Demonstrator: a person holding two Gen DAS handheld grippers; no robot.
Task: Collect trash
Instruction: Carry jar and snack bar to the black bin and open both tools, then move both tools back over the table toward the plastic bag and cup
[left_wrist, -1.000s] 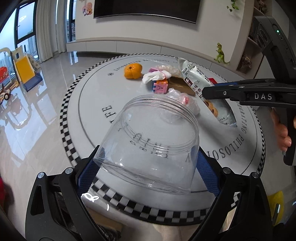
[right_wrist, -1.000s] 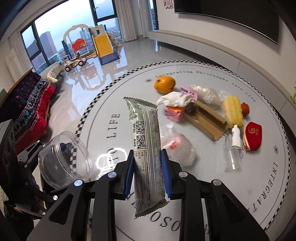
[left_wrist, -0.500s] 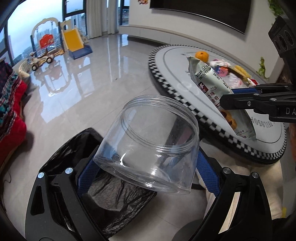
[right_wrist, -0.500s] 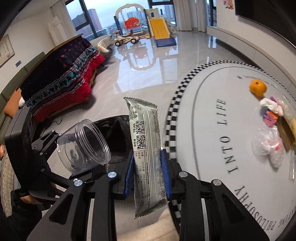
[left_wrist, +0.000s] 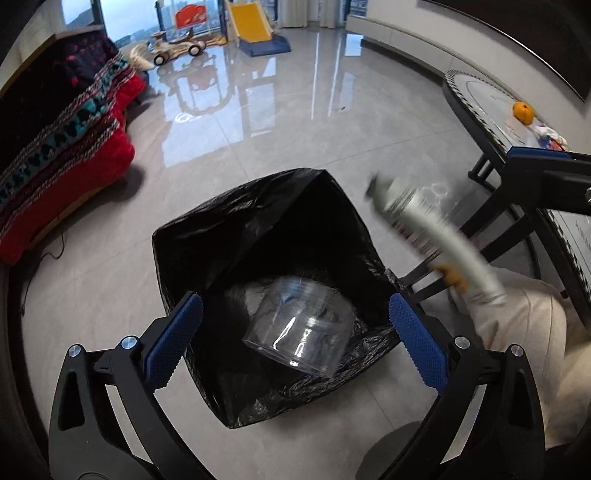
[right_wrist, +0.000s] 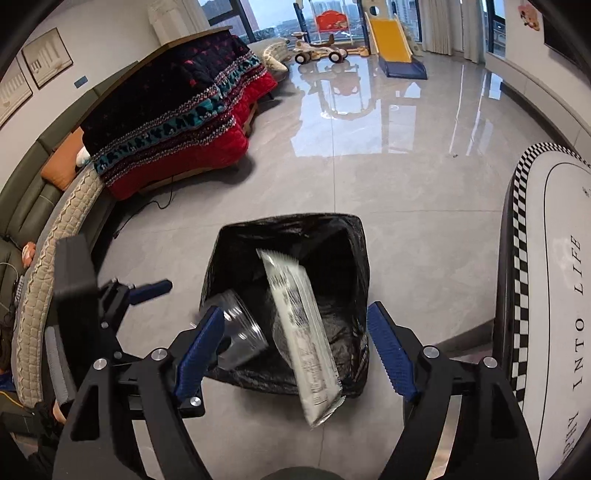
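One clear plastic jar (left_wrist: 301, 328) sits inside the black trash bag (left_wrist: 236, 229), apart from both blue pads of the left gripper (left_wrist: 295, 334), whose jaws stand wide and hold nothing. One silver snack wrapper (right_wrist: 301, 334) hangs tilted in the air over the bag's mouth, clear of the right gripper (right_wrist: 295, 349), whose jaws are likewise spread with nothing between them. The wrapper is motion-blurred in both views, so whether its upper end already lies within the bag's rim is hard to tell. In the right wrist view the jar shows at the bag's left side, partly behind the right gripper's left finger. The single bag stands open on the grey tiled floor (right_wrist: 406, 192), near the round table (right_wrist: 546, 280) with its checkered edge. On the table, in the left wrist view, lies one orange (left_wrist: 522, 110). Across the room are one red patterned blanket (right_wrist: 177, 122), one yellow slide (right_wrist: 391, 37) and one toy car (right_wrist: 317, 50).
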